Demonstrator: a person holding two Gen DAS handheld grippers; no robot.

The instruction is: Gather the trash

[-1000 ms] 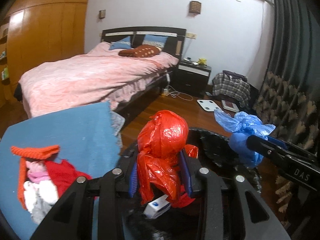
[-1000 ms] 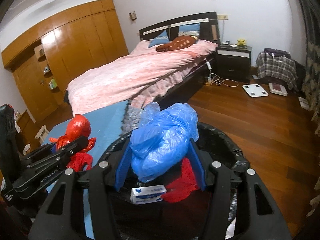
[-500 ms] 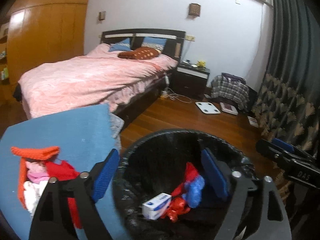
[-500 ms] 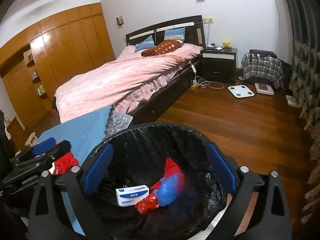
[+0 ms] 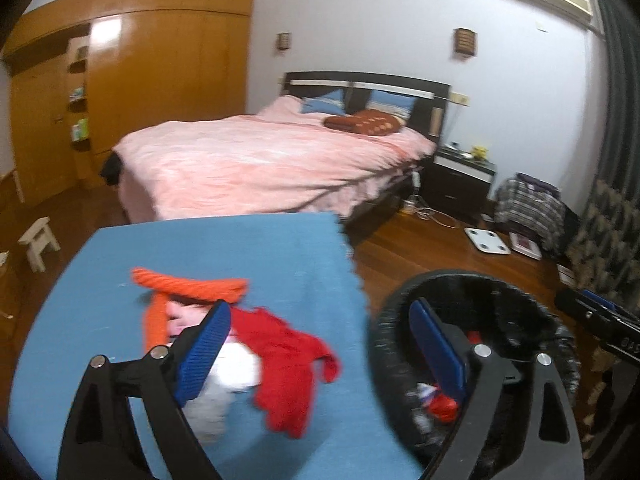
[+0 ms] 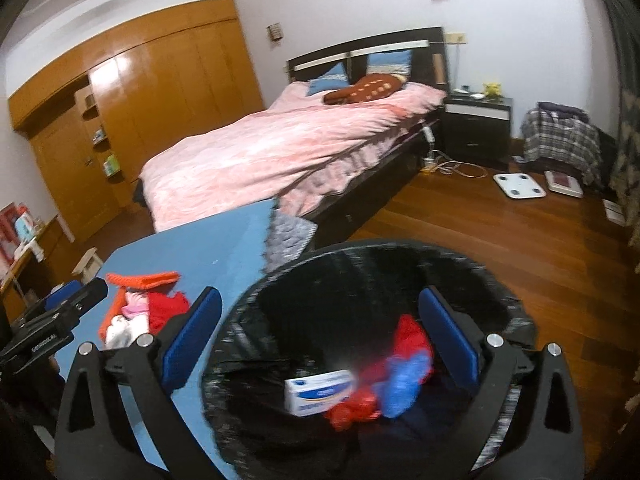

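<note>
A black-lined trash bin (image 6: 500, 304) stands by a blue table (image 6: 208, 248). Inside lie a red bag (image 6: 408, 332), a blue bag (image 6: 404, 388) and a white box (image 6: 320, 392). My right gripper (image 6: 320, 340) is open and empty above the bin's left rim. My left gripper (image 5: 320, 344) is open and empty, straddling the table edge (image 5: 240, 248) and the bin (image 5: 520, 292). An orange basket (image 5: 188, 284) with red and white cloth (image 5: 288, 364) lies on the table under the left finger.
A bed with a pink cover (image 5: 260, 160) stands beyond the table. A nightstand (image 6: 476, 124), a white scale (image 6: 518, 186) and a plaid pile (image 6: 560, 136) sit on the wood floor. A wardrobe (image 5: 120, 92) fills the left wall.
Both grippers opened and dropped the red and blue bags into the bin. Since then both have swung left, the left one over the blue table.
</note>
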